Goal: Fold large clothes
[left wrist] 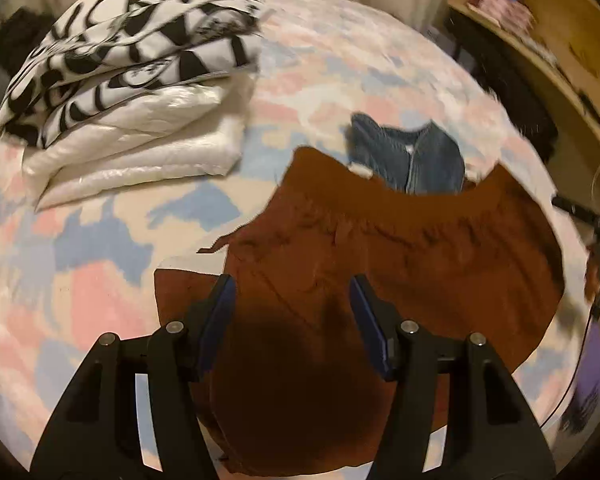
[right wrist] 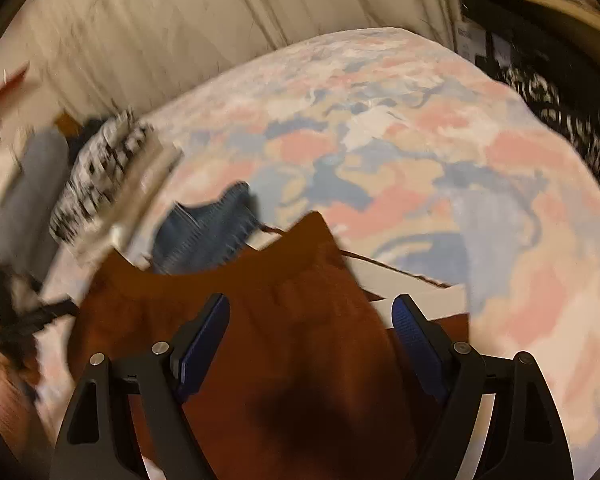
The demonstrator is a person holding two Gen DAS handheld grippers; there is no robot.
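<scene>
A rust-brown garment [left wrist: 380, 248] with a gathered waistband lies spread on the pastel patchwork bed cover [left wrist: 80, 264]. It also shows in the right wrist view [right wrist: 260, 320]. My left gripper [left wrist: 292, 284] is open above the brown cloth, its blue-padded fingers [left wrist: 220, 312] apart and holding nothing. My right gripper [right wrist: 310, 304] is open above the same cloth, fingers [right wrist: 412, 332] wide apart and empty. A thin brown drawstring [right wrist: 380, 262] trails off the waistband to the right.
A folded blue denim piece [left wrist: 412, 156] lies just beyond the waistband, also in the right wrist view [right wrist: 208, 232]. A stack of folded white and black-printed textiles [left wrist: 120, 80] sits at the far left. A wooden shelf [left wrist: 540, 40] and dark items stand at the right.
</scene>
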